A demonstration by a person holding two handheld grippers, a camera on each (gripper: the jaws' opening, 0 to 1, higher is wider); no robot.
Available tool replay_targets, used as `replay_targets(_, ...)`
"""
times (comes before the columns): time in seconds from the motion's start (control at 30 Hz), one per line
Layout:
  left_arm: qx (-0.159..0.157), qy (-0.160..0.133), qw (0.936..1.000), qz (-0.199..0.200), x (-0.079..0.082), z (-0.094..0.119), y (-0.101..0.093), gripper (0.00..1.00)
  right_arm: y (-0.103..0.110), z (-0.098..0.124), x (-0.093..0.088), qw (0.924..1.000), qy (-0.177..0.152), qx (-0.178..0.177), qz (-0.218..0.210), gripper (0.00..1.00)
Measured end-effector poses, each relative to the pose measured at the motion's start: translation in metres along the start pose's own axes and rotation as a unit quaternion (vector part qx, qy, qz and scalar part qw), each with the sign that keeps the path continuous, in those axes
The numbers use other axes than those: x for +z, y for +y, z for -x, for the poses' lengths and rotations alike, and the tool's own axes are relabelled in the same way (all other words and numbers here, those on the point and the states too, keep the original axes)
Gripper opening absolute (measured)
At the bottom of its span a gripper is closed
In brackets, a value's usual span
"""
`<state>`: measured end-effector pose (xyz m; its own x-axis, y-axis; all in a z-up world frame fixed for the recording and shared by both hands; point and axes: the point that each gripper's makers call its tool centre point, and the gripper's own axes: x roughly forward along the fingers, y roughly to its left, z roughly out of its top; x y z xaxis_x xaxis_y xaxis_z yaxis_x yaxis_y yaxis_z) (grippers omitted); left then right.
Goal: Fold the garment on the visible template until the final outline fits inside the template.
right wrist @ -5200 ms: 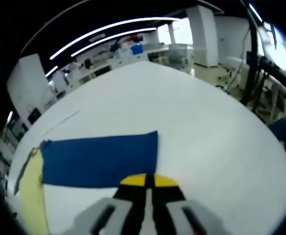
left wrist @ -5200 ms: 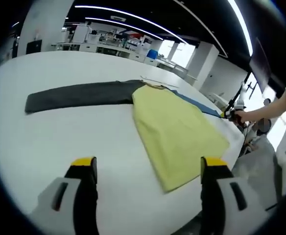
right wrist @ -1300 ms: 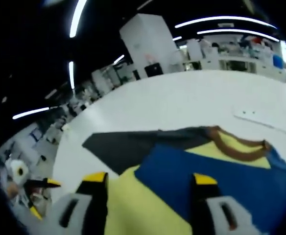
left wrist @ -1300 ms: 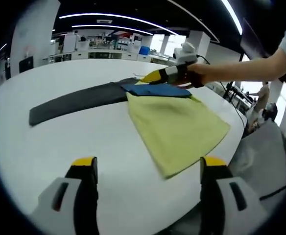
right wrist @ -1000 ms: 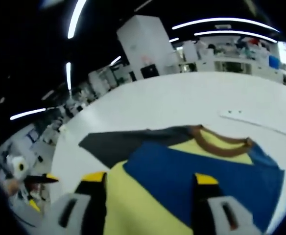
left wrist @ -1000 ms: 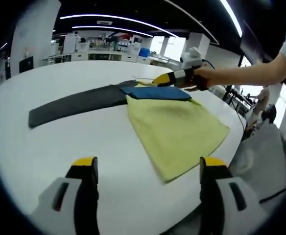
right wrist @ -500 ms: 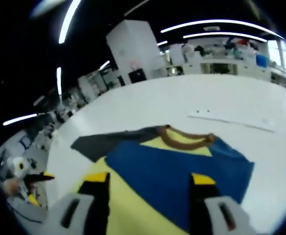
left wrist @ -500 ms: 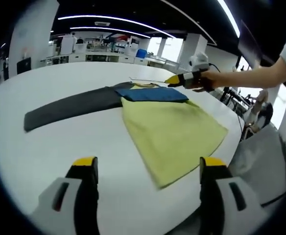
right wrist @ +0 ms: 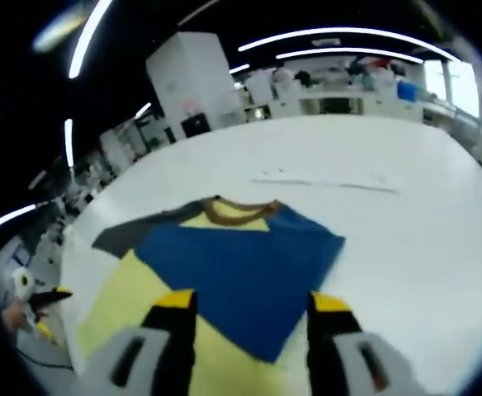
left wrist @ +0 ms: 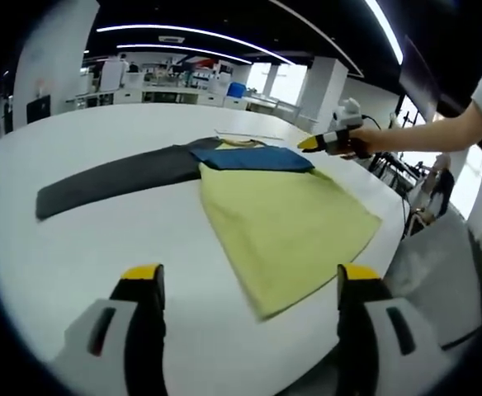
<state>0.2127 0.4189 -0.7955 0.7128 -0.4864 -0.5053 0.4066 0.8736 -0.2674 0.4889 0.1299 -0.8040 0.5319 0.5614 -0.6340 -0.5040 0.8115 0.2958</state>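
Note:
The garment lies flat on the white table (left wrist: pixel 101 247). Its yellow body (left wrist: pixel 282 223) points toward me in the left gripper view. A dark grey sleeve (left wrist: pixel 109 177) stretches out to the left. The blue sleeve (left wrist: pixel 253 158) lies folded across the chest below the brown collar (right wrist: pixel 241 210). My left gripper (left wrist: pixel 249 285) hovers open over the table's near edge, short of the hem. My right gripper (left wrist: pixel 317 143), held by a person's hand, hangs just right of the blue sleeve. In the right gripper view, my right gripper (right wrist: pixel 251 305) is open over the blue sleeve (right wrist: pixel 241 268), with nothing between its jaws.
A thin straight line (right wrist: pixel 323 183) is marked on the table beyond the collar. The table's edge (left wrist: pixel 394 227) runs close to the right of the yellow hem. Benches and shelves stand far behind (left wrist: pixel 183 82). A person's arm (left wrist: pixel 422 136) reaches in from the right.
The right gripper carried the blue sleeve over onto the chest, let it go and opened. It has since drawn back to the right, off the garment. The left gripper stayed open.

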Motion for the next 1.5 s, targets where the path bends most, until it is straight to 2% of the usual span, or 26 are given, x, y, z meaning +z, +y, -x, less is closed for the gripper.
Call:
replay_targets(0.1,-0.001,0.002,1.0000,-0.001,-0.001,-0.001,0.000,0.83,-0.012,0.001,-0.008,0.9998,0.006,-0.006,-0.019,0.46)
replay_targets(0.23,-0.002,0.005,1.0000,0.000,-0.002,-0.001,0.000,0.83,-0.013,0.005,-0.019,0.9992,0.010,-0.011,-0.037,0.43)
replay_targets(0.4,-0.002,0.009,1.0000,0.001,-0.004,-0.002,0.001,0.83,-0.019,0.008,-0.028,0.9978,0.012,-0.010,-0.065,0.27)
replay_targets(0.47,-0.002,0.011,0.9999,0.002,-0.006,-0.002,0.001,0.83,-0.013,0.009,-0.029,0.9974,0.013,-0.010,-0.071,0.20)
replay_targets(0.67,-0.002,0.018,0.9998,0.001,-0.009,-0.002,-0.001,0.82,-0.015,0.010,-0.033,0.9977,0.019,-0.012,-0.065,0.00)
replay_targets(0.93,-0.002,0.020,0.9998,0.001,-0.010,-0.002,-0.003,0.82,-0.018,0.014,-0.028,0.9982,0.009,-0.013,-0.058,0.00)
replay_targets(1.17,-0.002,0.022,0.9998,0.000,-0.011,-0.003,-0.002,0.82,-0.032,0.014,-0.026,0.9973,0.001,-0.035,-0.065,0.00)
replay_targets(1.3,-0.002,0.021,0.9998,0.002,-0.012,-0.002,-0.001,0.82,-0.040,0.012,-0.032,0.9966,0.011,-0.044,-0.069,0.00)
replay_targets(1.5,-0.001,0.023,0.9997,0.003,-0.014,-0.002,-0.001,0.82,-0.038,0.014,-0.038,0.9961,0.022,-0.048,-0.071,0.00)
